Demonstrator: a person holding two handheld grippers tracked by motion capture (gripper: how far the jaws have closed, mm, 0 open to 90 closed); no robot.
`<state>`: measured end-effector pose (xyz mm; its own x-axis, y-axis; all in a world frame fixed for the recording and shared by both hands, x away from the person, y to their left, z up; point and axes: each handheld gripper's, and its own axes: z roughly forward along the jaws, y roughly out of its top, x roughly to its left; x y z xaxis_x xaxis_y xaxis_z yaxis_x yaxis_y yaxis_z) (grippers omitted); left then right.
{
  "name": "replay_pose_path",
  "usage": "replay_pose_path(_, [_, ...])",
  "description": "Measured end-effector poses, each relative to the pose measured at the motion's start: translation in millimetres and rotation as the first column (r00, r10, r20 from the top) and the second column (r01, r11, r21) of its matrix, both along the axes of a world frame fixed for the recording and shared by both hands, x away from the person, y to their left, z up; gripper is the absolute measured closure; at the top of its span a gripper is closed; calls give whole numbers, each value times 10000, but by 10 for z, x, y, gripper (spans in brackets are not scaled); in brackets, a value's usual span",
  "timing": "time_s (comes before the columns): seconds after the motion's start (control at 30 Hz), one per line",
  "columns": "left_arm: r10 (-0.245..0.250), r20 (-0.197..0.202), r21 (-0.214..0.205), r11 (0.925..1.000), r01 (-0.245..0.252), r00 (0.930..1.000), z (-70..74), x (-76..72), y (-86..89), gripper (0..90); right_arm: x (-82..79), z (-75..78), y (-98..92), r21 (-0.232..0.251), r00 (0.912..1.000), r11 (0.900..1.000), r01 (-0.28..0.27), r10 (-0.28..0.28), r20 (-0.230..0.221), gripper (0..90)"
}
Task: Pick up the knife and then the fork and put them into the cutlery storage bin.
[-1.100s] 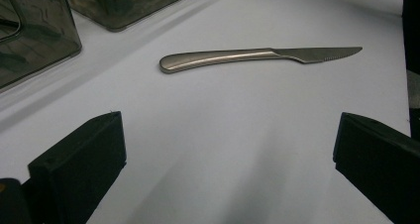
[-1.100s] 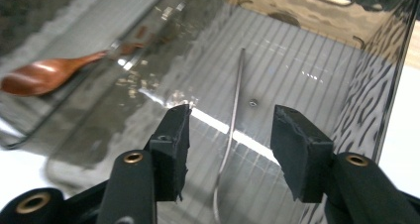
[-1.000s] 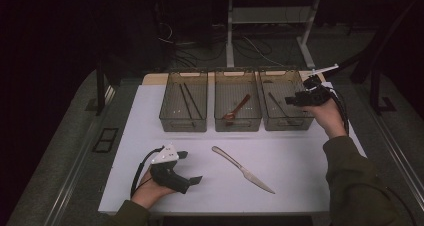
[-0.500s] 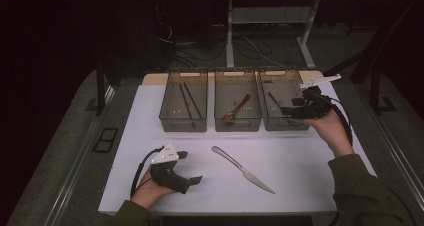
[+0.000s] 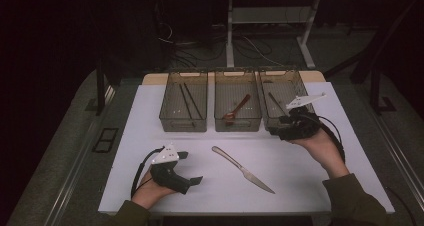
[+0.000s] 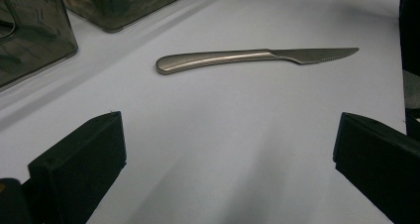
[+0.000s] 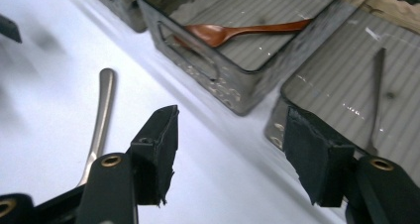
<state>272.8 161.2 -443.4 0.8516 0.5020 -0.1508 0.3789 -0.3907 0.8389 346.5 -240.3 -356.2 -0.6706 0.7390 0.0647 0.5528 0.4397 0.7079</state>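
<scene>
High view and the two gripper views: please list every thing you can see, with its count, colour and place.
Knife: one, silver metal, flat on the white sheet between the two hands.
Bins: three, smoky clear plastic, in a row at the far side of the sheet.
Chopsticks: two, dark, in the left bin.
Spoon: one, reddish-brown, in the middle bin.
Dark utensil: one, in the right bin; kind unclear.
White sheet: one, covering the table.
Left gripper: one, black, open, resting on the sheet near the front.
Right gripper: one, black, open and empty, before the right bin.
</scene>
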Motion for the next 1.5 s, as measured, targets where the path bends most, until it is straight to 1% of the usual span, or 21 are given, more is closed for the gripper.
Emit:
replay_pose_path(0.1, [-9,4,12,10000,9,10000,1,0,2,0,-42,-16,75,-12,9999,9999,-168,168,1,380])
replay_pose_path(0.2, [-11,14,28,10000,11,10000,5,2,9,0,-78,-57,170,-148,9994,9993,-334,332,-103,384])
replay_pose_path(0.27, [-26,30,59,10000,26,10000,5,2,11,0,-107,-93,260,-289,9984,9985,-462,452,-343,392])
replay_pose_path(0.37, [-16,41,35,10000,16,10000,2,-2,10,0,-137,-144,394,-661,9956,9950,-750,709,-618,413])
replay_pose_path(0.4, [-8,39,33,10000,8,10000,2,-3,10,0,-143,-159,438,-770,9946,9940,-773,716,-750,424])
replay_pose_path(0.43, [-15,49,40,10000,15,10000,3,-1,10,0,-148,-173,482,-801,9929,9928,-887,816,-868,433])
replay_pose_path(0.5, [-19,45,43,10000,19,10000,3,-2,9,0,-162,-205,576,-1041,9892,9883,-1118,1006,-1066,452])
replay_pose_path(0.6, [-14,23,56,10000,14,10000,4,-3,6,0,-173,-241,685,-1249,9836,9828,-1361,1190,-1359,482])
replay_pose_path(0.67, [-30,13,77,10000,30,10000,3,-2,4,0,-176,-262,761,-1367,9803,9802,-1434,1217,-1557,506])
replay_pose_path(0.77, [-44,14,110,9999,44,10000,0,-2,3,0,-172,-289,871,-1565,9731,9736,-1661,1362,-1858,535])
replay_pose_path(0.83, [-33,3,95,9999,33,10000,0,-2,4,0,-169,-306,949,-1631,9666,9699,-1808,1446,-2115,564])
replay_pose_path(0.9, [-30,-3,91,10000,30,10000,-1,-3,4,0,-171,-336,1036,-1878,9597,9626,-1951,1480,-2388,582])
replay_pose_path(0.93, [-35,-2,95,9999,35,10000,-1,-3,5,0,-174,-348,1064,-1976,9572,9588,-2042,1533,-2454,590])
replay_pose_path(1.0, [-44,4,98,9999,44,10000,-2,-1,5,0,-177,-388,1128,-2150,9467,9488,-2315,1688,-2743,612])
replay_pose_path(1.13, [-76,-5,121,9999,76,10000,-3,-2,0,0,-171,-477,1255,-2570,9358,9285,-2679,1874,-2985,645])
replay_pose_path(1.17, [-78,-7,111,9999,78,10000,-3,-4,-1,0,-172,-494,1285,-2599,9322,9259,-2742,1895,-3084,651])
replay_pose_path(1.23, [-81,-16,112,9999,81,10000,-5,-2,0,0,-162,-532,1325,-2791,9288,9165,-2865,1943,-3155,667])
replay_pose_path(1.4, [-96,-26,120,9999,97,10000,-6,-2,-2,0,-146,-586,1407,-2983,9200,9068,-2979,1893,-3433,701])
replay_pose_path(1.5, [-90,-25,110,9999,91,10000,-5,-2,0,0,-133,-605,1458,-3160,9159,8971,-3087,1907,-3532,716])
